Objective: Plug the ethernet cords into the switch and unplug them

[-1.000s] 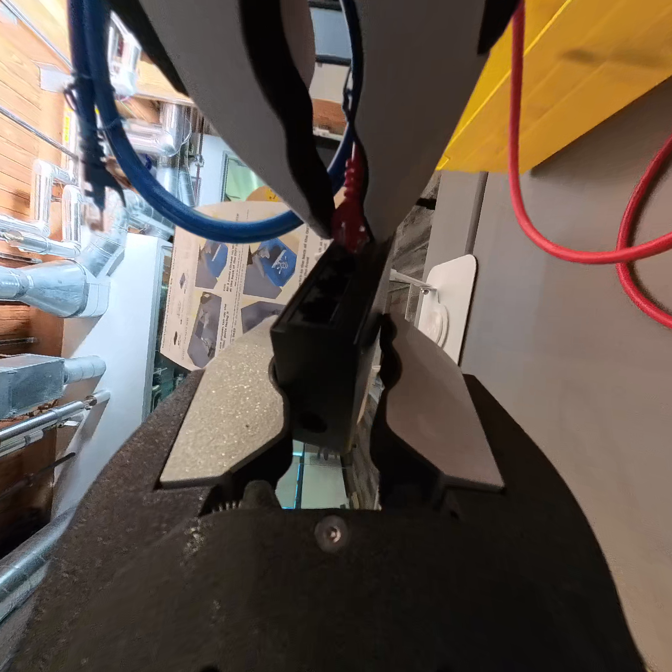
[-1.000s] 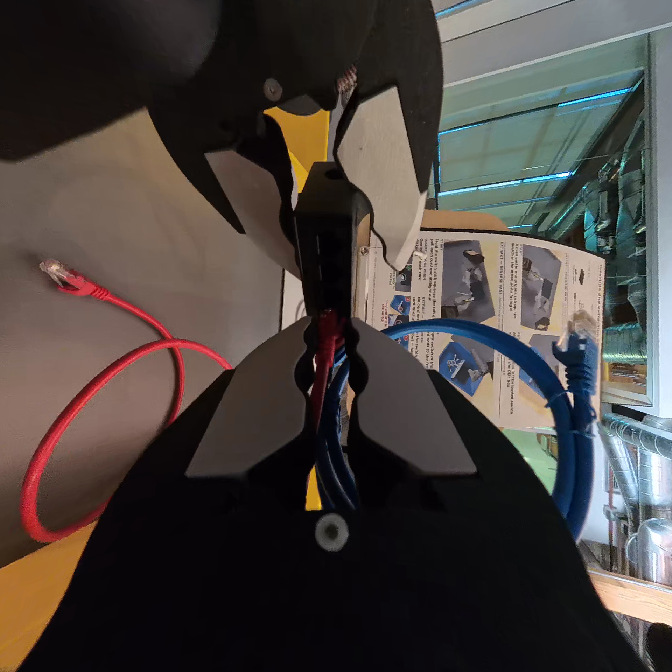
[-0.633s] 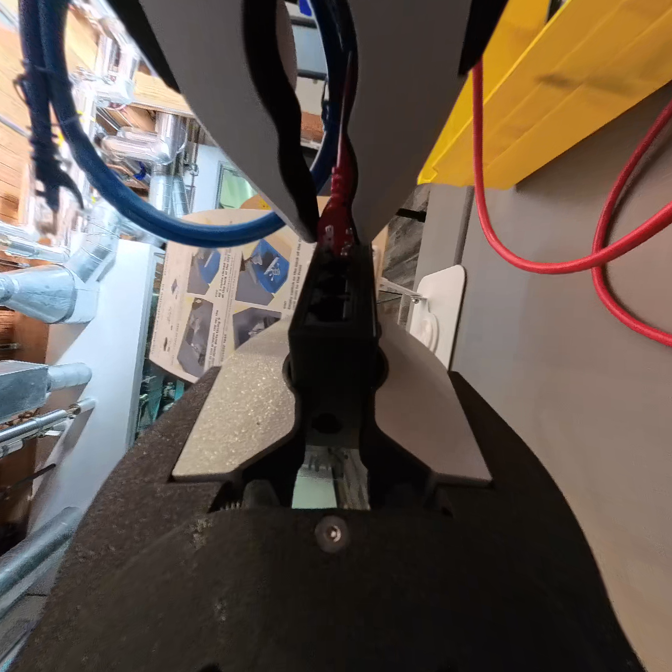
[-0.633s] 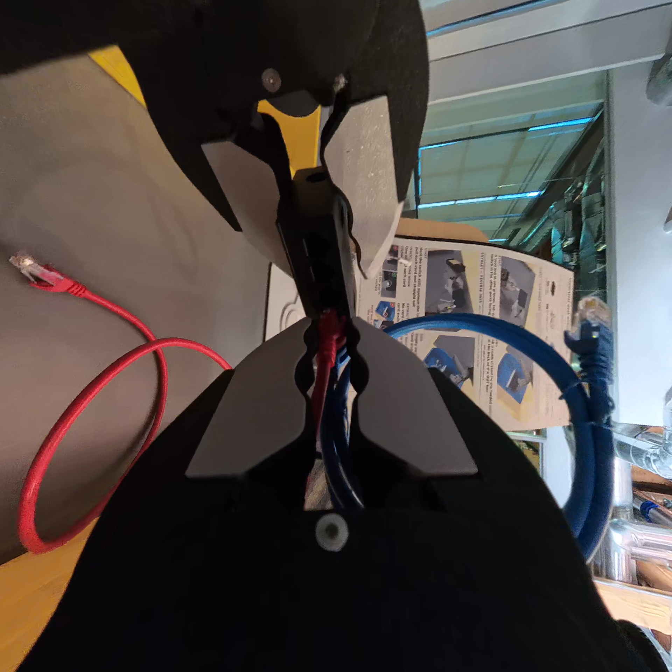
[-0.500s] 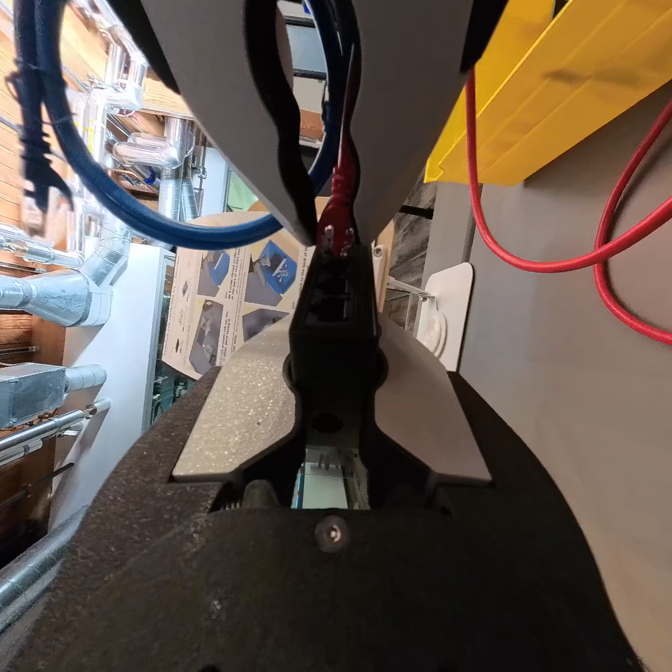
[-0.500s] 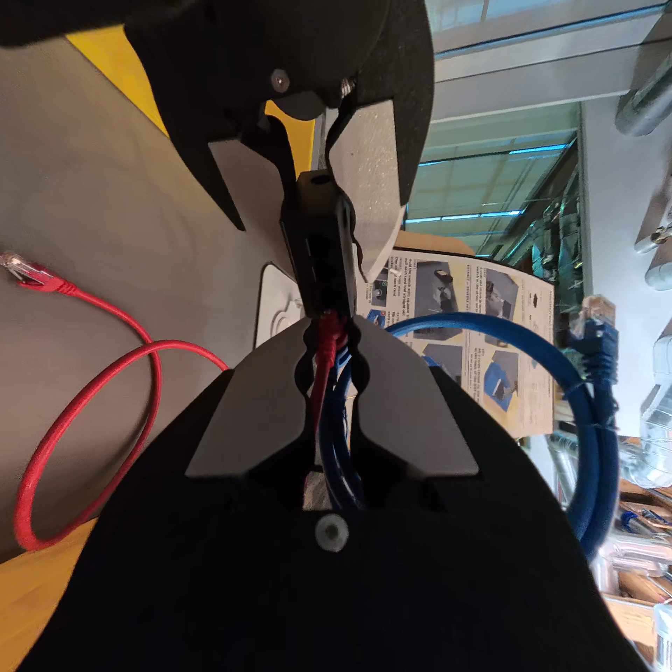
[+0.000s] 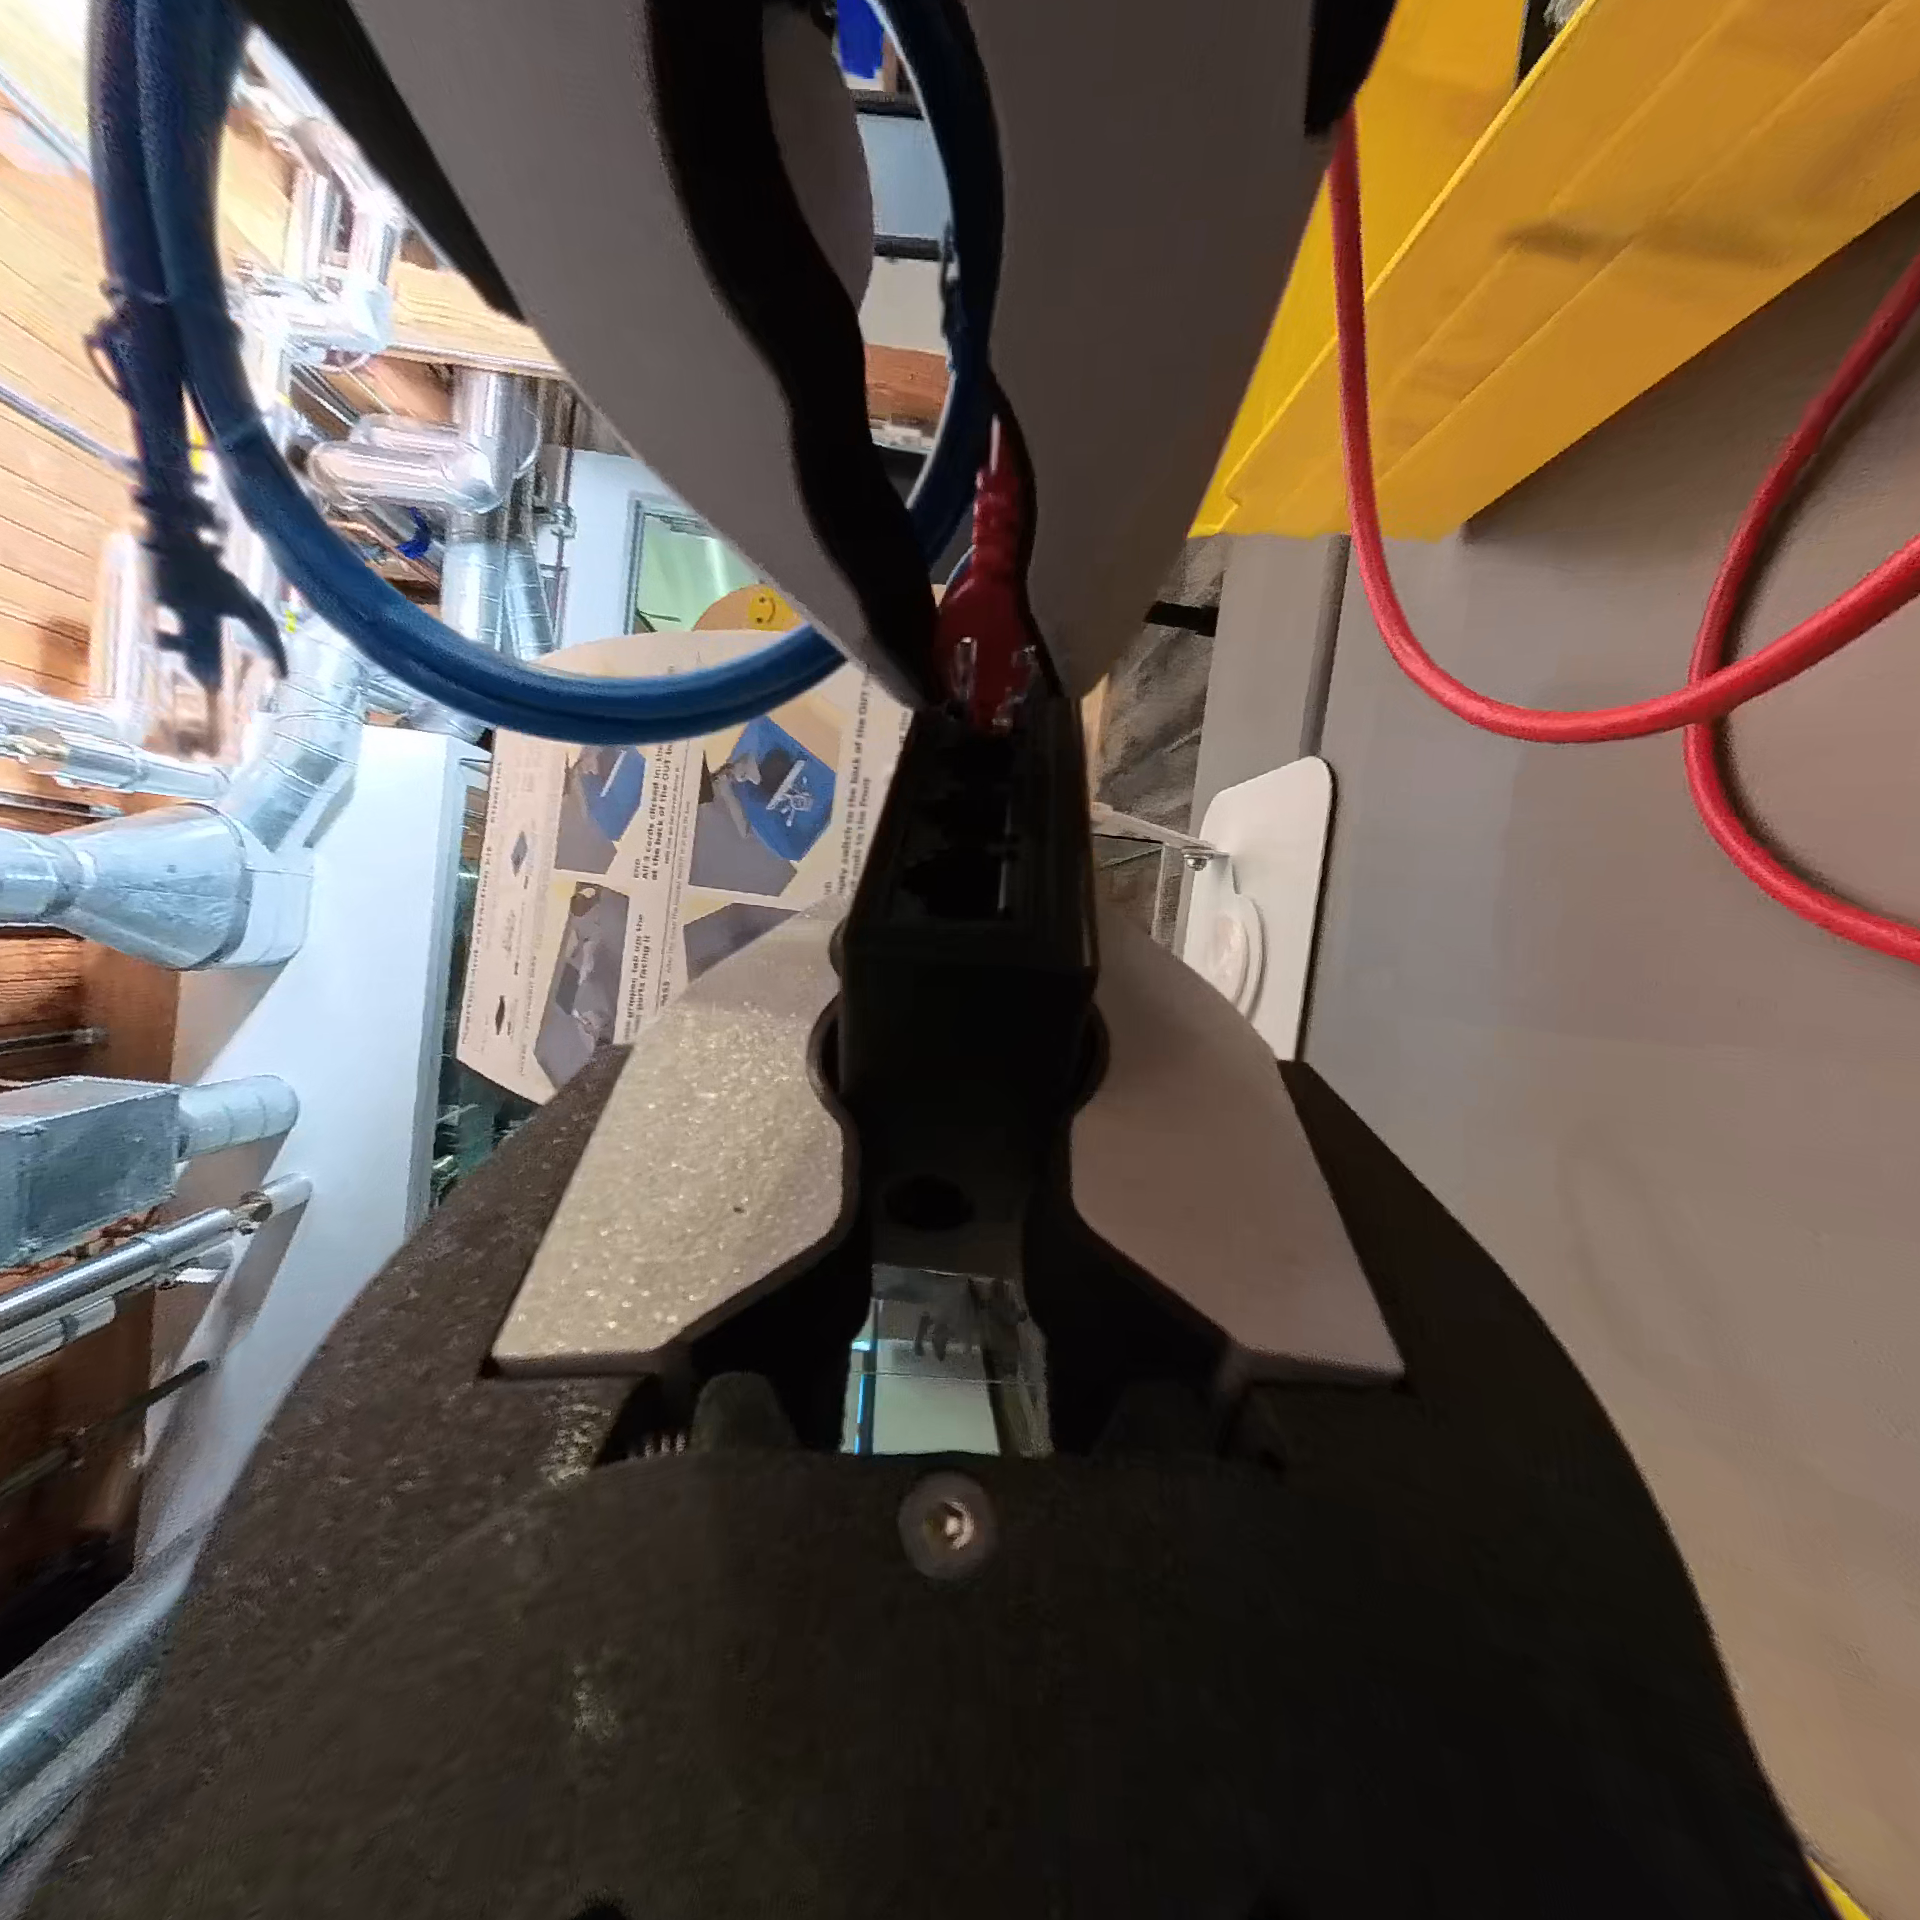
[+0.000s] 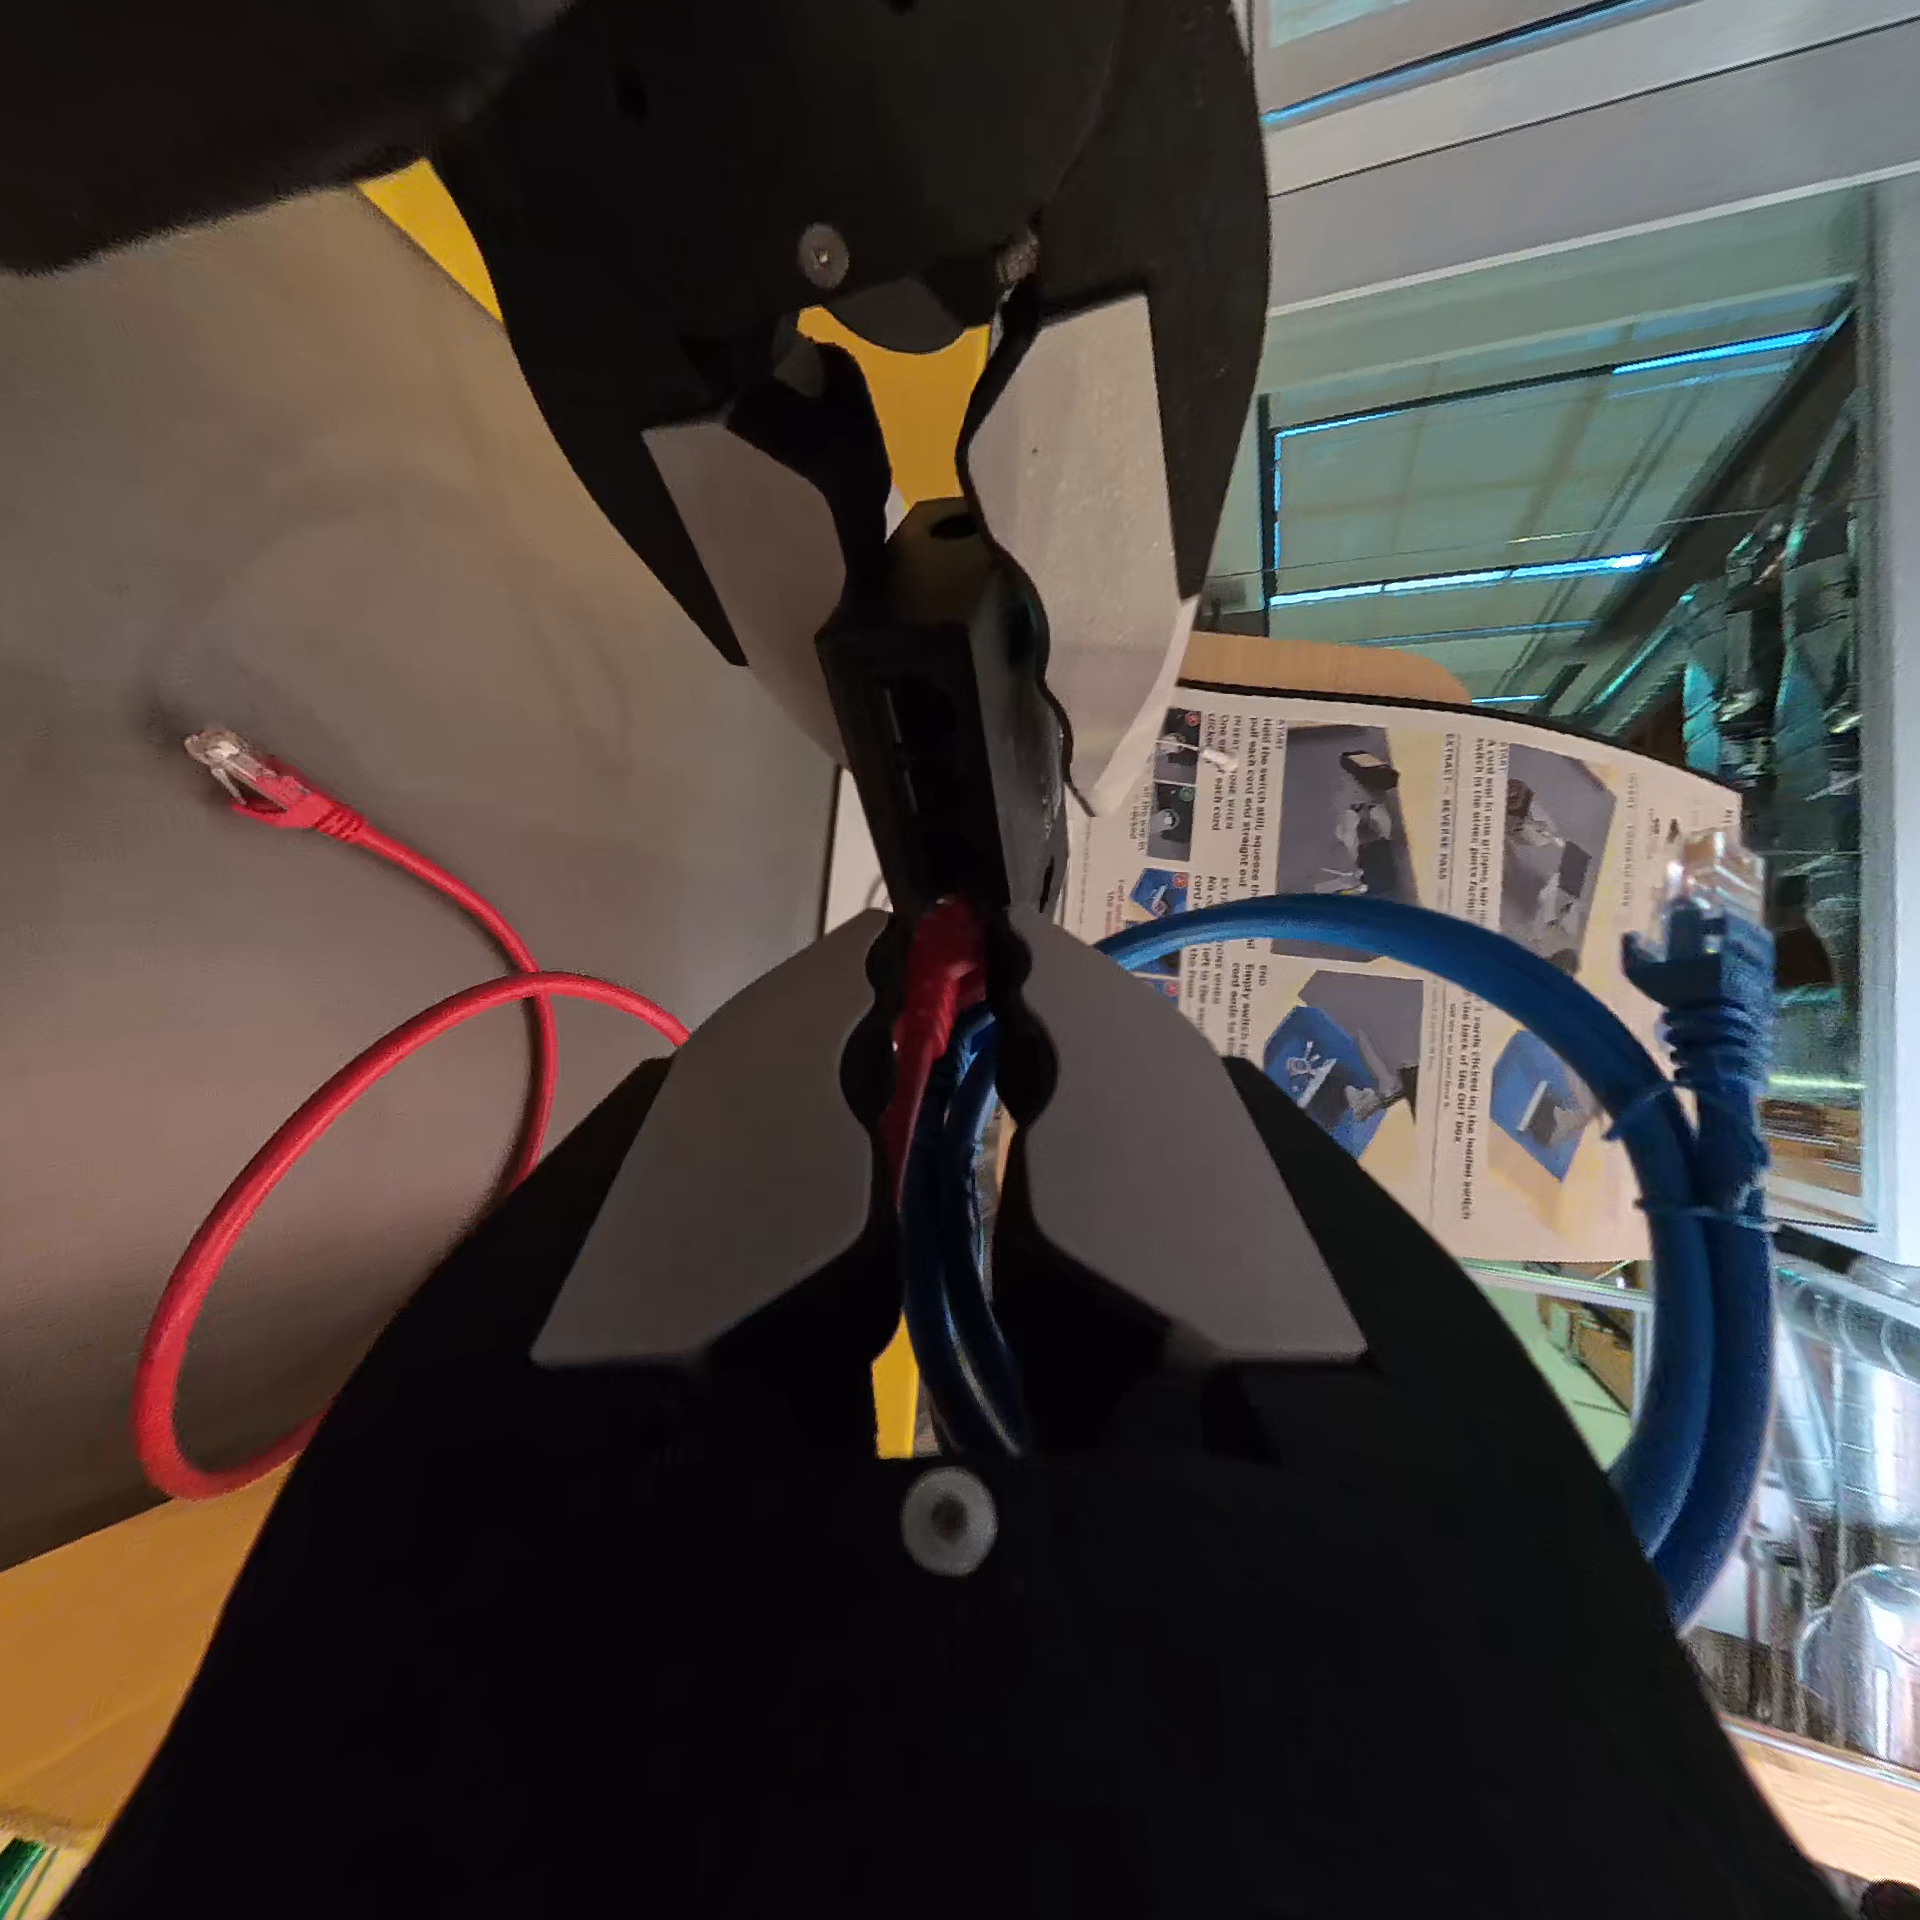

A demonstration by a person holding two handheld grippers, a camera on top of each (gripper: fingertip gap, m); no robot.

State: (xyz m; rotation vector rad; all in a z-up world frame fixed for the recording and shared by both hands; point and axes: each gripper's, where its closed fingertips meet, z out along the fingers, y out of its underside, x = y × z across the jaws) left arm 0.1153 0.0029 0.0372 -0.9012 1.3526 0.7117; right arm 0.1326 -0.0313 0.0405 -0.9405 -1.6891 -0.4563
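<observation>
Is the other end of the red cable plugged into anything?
No, the red cable's free plug lies bare on the grey table, connected to nothing.

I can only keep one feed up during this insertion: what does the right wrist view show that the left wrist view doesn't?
Only the right wrist view shows the red cord's free plug lying on the grey surface and the blue cord's free plug. Only the left wrist view shows the white plate on the grey surface and the metal ducts. Both show the switch in the left gripper, and the red plug in the right gripper at its ports.
</observation>
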